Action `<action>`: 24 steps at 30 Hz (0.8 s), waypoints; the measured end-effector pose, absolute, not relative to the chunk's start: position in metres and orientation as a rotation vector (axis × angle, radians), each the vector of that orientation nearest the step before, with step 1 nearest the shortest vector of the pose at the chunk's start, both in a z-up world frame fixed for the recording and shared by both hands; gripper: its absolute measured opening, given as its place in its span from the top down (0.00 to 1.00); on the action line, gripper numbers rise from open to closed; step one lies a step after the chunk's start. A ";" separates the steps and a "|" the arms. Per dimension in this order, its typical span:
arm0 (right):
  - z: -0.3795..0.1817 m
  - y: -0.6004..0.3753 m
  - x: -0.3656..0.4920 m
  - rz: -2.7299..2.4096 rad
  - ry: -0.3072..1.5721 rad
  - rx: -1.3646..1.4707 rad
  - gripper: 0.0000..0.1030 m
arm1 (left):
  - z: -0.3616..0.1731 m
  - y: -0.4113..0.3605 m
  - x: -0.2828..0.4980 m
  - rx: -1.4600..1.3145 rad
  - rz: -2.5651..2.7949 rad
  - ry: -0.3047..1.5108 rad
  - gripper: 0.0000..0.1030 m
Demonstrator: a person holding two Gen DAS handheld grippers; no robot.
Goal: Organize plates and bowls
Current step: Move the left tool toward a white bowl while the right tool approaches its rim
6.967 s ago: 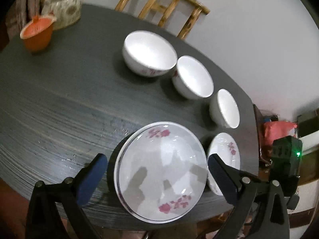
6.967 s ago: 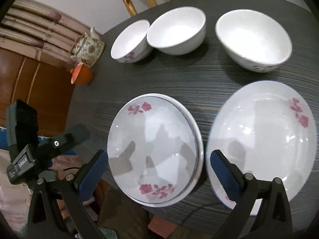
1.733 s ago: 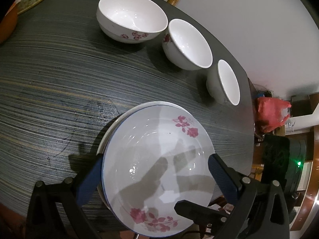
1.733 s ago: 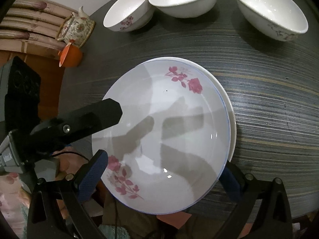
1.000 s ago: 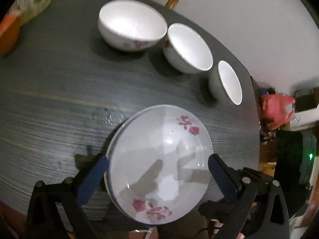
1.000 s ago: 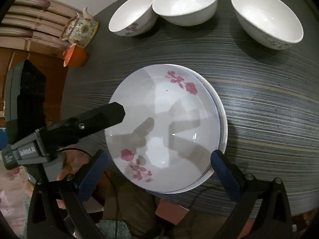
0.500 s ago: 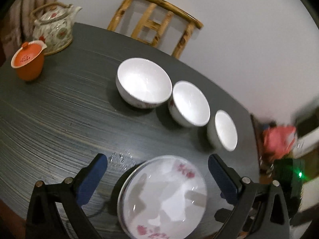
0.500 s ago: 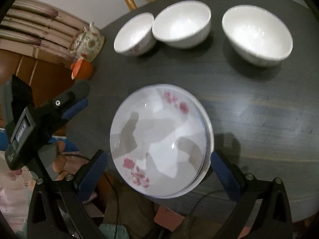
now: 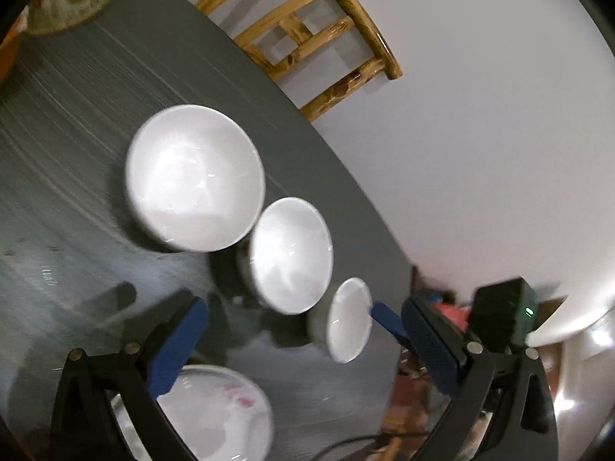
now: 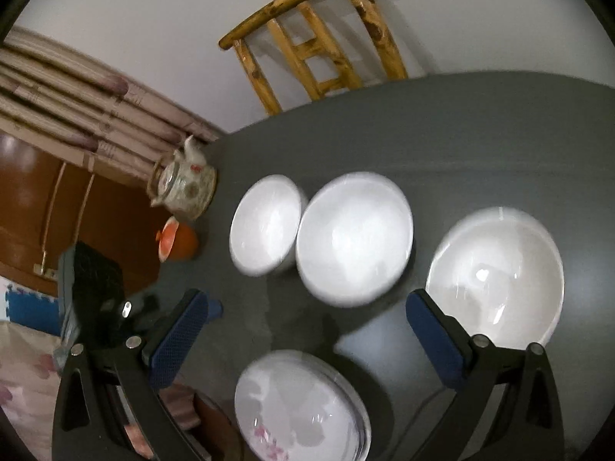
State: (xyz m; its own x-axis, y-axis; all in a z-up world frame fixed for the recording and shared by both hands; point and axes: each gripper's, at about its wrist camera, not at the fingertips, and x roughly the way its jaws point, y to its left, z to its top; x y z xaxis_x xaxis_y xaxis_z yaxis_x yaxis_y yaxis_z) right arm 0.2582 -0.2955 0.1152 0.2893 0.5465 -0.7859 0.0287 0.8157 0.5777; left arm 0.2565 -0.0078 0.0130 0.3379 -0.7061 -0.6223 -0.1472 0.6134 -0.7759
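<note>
— What colours are seen on the crockery?
— The three bowls (image 10: pixel 355 238) are plain white inside; pink flowers are printed on the white stacked plates (image 10: pixel 300 407).
— And elsewhere?
— The desk (image 10: pixel 480 134) is dark grey, streaked; the teapot (image 10: pixel 182 186) is floral-patterned, the chair (image 10: pixel 319 42) yellow-brown.

A wooden chair (image 10: pixel 319 38) stands against a plain white wall (image 9: pixel 480 153) behind the dark table (image 10: pixel 480 134).

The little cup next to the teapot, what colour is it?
Orange cup, with a paler orange lid; the right wrist view shows it best.
</note>
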 end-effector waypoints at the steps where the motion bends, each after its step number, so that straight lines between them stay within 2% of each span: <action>1: 0.109 -0.298 0.273 0.383 1.248 0.574 0.00 | 0.011 -0.010 0.261 -0.894 -0.432 1.192 0.00; 11: 0.048 -0.296 0.325 0.397 1.375 0.580 0.00 | -0.023 -0.029 0.279 -0.995 -0.395 1.187 0.00; 24: 0.040 -0.278 0.339 0.469 1.415 0.542 0.00 | -0.049 -0.052 0.282 -1.012 -0.367 1.227 0.00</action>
